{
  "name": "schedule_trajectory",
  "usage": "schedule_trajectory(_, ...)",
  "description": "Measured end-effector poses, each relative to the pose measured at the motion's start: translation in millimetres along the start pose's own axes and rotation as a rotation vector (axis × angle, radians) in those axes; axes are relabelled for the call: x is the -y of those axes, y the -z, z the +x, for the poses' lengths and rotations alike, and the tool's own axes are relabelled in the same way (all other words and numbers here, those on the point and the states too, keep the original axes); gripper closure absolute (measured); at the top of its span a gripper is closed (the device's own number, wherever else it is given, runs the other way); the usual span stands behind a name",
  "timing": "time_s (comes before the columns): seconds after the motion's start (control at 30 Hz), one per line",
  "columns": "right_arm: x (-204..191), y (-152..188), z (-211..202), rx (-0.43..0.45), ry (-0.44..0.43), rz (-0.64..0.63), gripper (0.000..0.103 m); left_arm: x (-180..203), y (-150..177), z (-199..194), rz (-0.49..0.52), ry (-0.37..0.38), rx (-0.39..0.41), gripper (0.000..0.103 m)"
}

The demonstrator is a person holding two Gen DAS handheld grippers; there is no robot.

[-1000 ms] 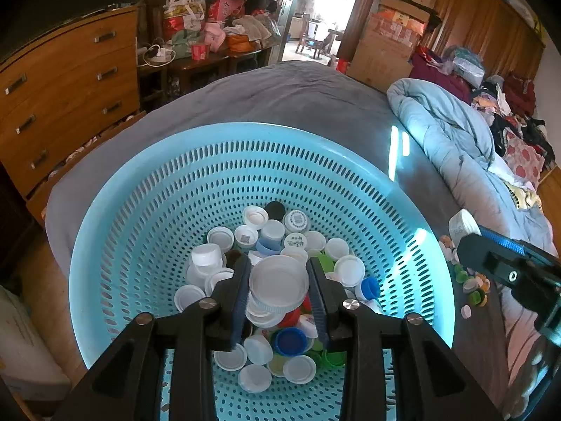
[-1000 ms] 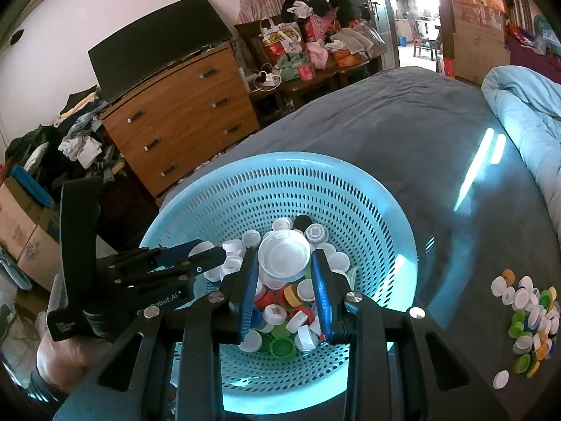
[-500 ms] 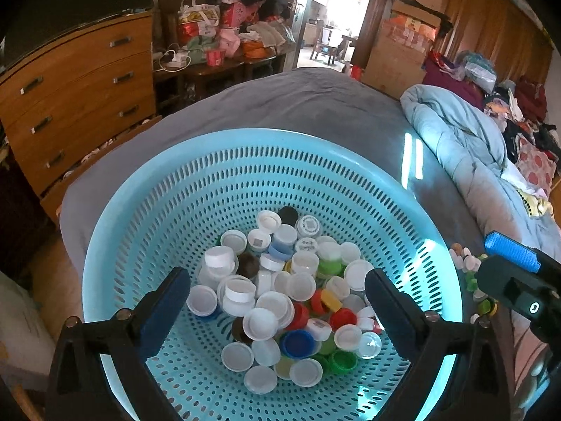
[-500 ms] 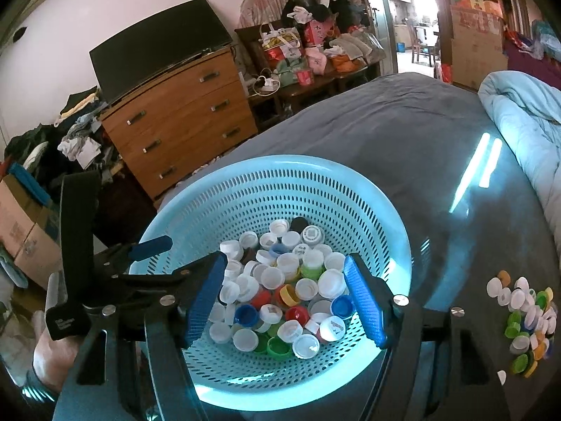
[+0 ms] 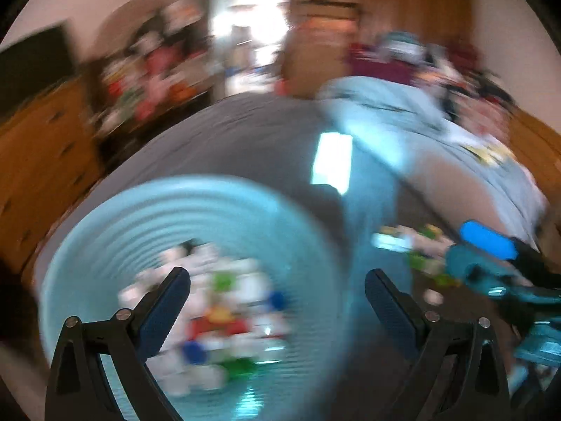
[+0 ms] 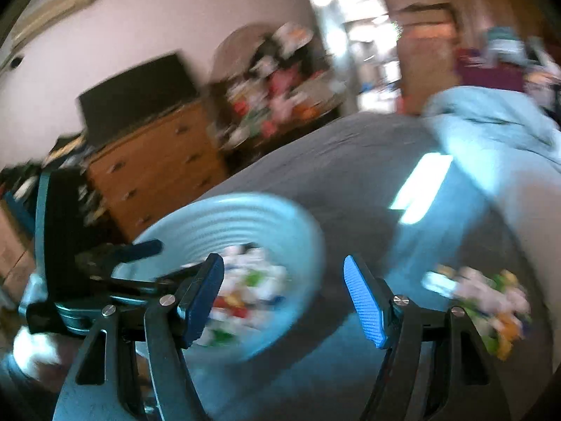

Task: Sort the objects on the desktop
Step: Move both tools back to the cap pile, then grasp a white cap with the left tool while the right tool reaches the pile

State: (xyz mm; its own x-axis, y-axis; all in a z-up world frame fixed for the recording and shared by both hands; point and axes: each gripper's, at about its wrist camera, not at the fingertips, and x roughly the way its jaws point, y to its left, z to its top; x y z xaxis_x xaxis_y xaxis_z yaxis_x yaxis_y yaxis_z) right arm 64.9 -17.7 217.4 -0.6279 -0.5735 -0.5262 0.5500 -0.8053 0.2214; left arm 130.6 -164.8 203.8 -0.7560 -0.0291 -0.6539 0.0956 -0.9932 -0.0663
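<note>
Left gripper [image 5: 277, 282]: jaws spread wide, empty, above blue basket [image 5: 105, 245].
Right gripper [image 6: 284, 277]: wide apart, empty.
Loose caps [image 6: 491, 301]: right of it, blurred.

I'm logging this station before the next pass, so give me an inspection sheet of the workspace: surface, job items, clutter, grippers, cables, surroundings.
Surface: grey bedsheet, with a bright patch of light on it.
Job's things: blue basket holding mixed bottle caps; a loose cap pile lies on the sheet to the basket's right. Both views are motion-blurred, so no count.
Clutter: light blue quilt bunched along the right side.
Grippers: left gripper open, empty; right gripper open, empty.
Cables: nothing seen.
Surroundings: wooden dresser with a dark screen on top, a crowded side table, a bright doorway.
</note>
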Motion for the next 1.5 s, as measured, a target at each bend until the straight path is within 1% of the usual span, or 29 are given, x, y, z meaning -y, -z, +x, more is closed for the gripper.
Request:
schedule_trajectory(0.03,19,14,-10,0.001,0.061,0.019,0.030,21,1,3,0.046,0.035,0.005,0.001)
schedule_trajectory(0.07,51,40,-20,-0.029,0.131,0.064,0.030,44,4,9,0.094,0.081,0.001,0.000)
schedule_trajectory(0.13,91,77,-28,-0.104,0.213,0.126,0.030,84,14,31,0.150,0.176,-0.037,0.000)
schedule_trajectory(0.17,118,107,-36,-0.154,0.271,0.172,0.030,102,22,48,0.160,0.222,-0.059,0.000)
schedule_trajectory(0.2,133,125,-43,-0.178,0.295,0.198,0.030,117,32,67,0.163,0.258,-0.081,0.000)
schedule_trajectory(0.23,149,144,-50,-0.204,0.330,0.225,0.030,129,39,81,0.168,0.272,-0.093,0.001)
schedule_trajectory(0.3,177,174,-63,-0.236,0.368,0.280,0.030,150,56,115,0.176,0.306,-0.107,0.002)
schedule_trajectory(0.33,187,181,-67,-0.242,0.379,0.294,0.030,159,63,131,0.185,0.312,-0.124,0.006)
schedule_trajectory(0.37,195,189,-70,-0.248,0.394,0.304,0.030,167,69,147,0.188,0.324,-0.146,0.011)
schedule_trajectory(0.43,209,198,-74,-0.243,0.388,0.329,0.030,182,74,165,0.197,0.350,-0.166,0.014)
schedule_trajectory(0.5,216,201,-74,-0.230,0.385,0.335,0.030,197,75,176,0.239,0.359,-0.140,0.014)
schedule_trajectory(0.53,217,200,-74,-0.220,0.375,0.336,0.030,207,76,179,0.259,0.360,-0.139,0.014)
schedule_trajectory(0.6,219,197,-73,-0.195,0.356,0.338,0.031,219,76,194,0.301,0.336,-0.156,0.014)
schedule_trajectory(0.73,221,195,-78,-0.152,0.320,0.358,0.032,231,83,211,0.336,0.333,-0.189,0.014)
schedule_trajectory(0.77,222,193,-78,-0.138,0.311,0.362,0.036,235,84,213,0.343,0.331,-0.195,0.014)
schedule_trajectory(0.8,222,191,-77,-0.131,0.305,0.359,0.041,236,85,216,0.350,0.325,-0.205,0.017)
schedule_trajectory(0.83,223,187,-75,-0.123,0.303,0.354,0.043,238,86,220,0.355,0.314,-0.213,0.026)
schedule_trajectory(0.87,224,181,-73,-0.112,0.292,0.343,0.046,239,86,222,0.353,0.304,-0.210,0.042)
schedule_trajectory(0.9,226,176,-68,-0.107,0.283,0.335,0.049,238,86,221,0.345,0.307,-0.207,0.055)
schedule_trajectory(0.93,231,168,-65,-0.100,0.281,0.325,0.049,236,85,221,0.334,0.318,-0.210,0.072)
schedule_trajectory(0.97,233,165,-63,-0.097,0.279,0.318,0.050,234,86,220,0.326,0.325,-0.208,0.072)
schedule_trajectory(1.03,247,148,-51,-0.096,0.260,0.315,0.056,232,86,221,0.317,0.334,-0.202,0.072)
schedule_trajectory(1.07,254,140,-44,-0.097,0.265,0.307,0.059,232,87,222,0.315,0.336,-0.201,0.072)
schedule_trajectory(1.13,267,124,-27,-0.104,0.275,0.281,0.059,232,88,224,0.315,0.336,-0.198,0.072)
schedule_trajectory(1.2,278,111,-4,-0.137,0.266,0.257,0.059,233,88,225,0.314,0.338,-0.196,0.072)
schedule_trajectory(1.27,282,102,17,-0.167,0.271,0.199,0.059,230,88,226,0.303,0.349,-0.198,0.071)
schedule_trajectory(1.37,286,92,39,-0.182,0.213,0.157,0.059,228,88,227,0.294,0.359,-0.200,0.071)
schedule_trajectory(1.43,291,89,51,-0.199,0.175,0.169,0.059,228,88,228,0.290,0.363,-0.200,0.071)
schedule_trajectory(1.5,298,88,61,-0.208,0.171,0.178,0.059,227,87,229,0.287,0.366,-0.201,0.071)
